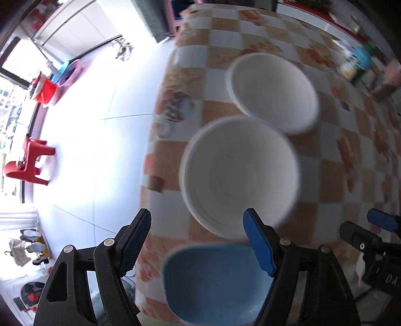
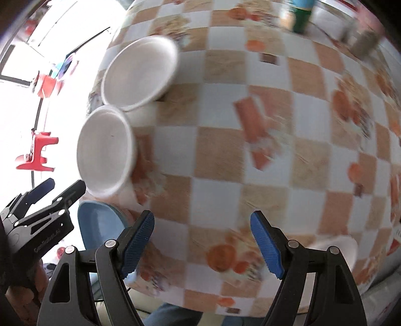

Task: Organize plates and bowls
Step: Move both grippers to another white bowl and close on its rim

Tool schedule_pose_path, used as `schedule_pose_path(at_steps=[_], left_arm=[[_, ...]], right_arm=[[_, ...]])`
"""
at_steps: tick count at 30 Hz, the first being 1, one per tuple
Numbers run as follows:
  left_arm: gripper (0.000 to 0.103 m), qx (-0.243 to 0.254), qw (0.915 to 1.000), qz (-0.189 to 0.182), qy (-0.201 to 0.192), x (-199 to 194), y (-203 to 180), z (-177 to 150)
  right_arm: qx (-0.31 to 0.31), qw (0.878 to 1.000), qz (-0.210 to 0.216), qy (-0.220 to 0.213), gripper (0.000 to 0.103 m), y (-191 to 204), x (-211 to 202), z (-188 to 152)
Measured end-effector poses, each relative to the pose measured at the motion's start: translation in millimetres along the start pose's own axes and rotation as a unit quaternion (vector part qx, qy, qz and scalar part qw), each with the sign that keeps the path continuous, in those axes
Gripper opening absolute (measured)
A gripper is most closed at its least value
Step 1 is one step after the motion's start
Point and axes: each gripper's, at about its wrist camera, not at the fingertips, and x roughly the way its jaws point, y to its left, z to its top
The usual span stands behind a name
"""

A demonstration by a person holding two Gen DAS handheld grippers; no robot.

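Two white bowls (image 1: 239, 175) (image 1: 273, 91) stand side by side near the left edge of the checked table (image 1: 325, 150). A blue dish (image 1: 215, 283) lies nearer, below the closer bowl. My left gripper (image 1: 198, 243) hovers open above the blue dish and the near bowl's rim, holding nothing. In the right wrist view the same bowls (image 2: 105, 150) (image 2: 140, 72) and blue dish (image 2: 97, 223) sit at the left. My right gripper (image 2: 203, 243) hangs open over bare tablecloth (image 2: 225, 150), empty. The left gripper (image 2: 65, 185) shows beside it.
The table's edge runs down the left, with pale floor and a red stool (image 1: 27, 163) beyond. Bottles and jars (image 2: 303, 15) stand at the far side. A white object (image 2: 335, 248) lies partly hidden behind the right finger. A person's legs show below the near edge.
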Motion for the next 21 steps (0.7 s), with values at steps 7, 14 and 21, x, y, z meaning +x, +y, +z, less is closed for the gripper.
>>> schedule_pose_path(at_steps=[7, 14, 21], left_arm=[[0.079, -0.019, 0.9998, 0.011, 0.004, 23.5, 16.3, 22.2], [0.079, -0.021, 0.9994, 0.017, 0.022, 52.7, 23.2, 33.4], [0.059, -0.018, 0.9991, 0.002, 0.04, 72.0, 27.7, 36.1]], right_arm=[[-0.013, 1.0, -0.008, 0.003, 0.08, 35.2, 22.9, 32.9], [-0.011, 1.0, -0.018, 0.02, 0.08, 50.5, 49.5, 48.1], [-0.01, 1.0, -0.012, 0.026, 0.08, 56.6, 68.2, 50.8]])
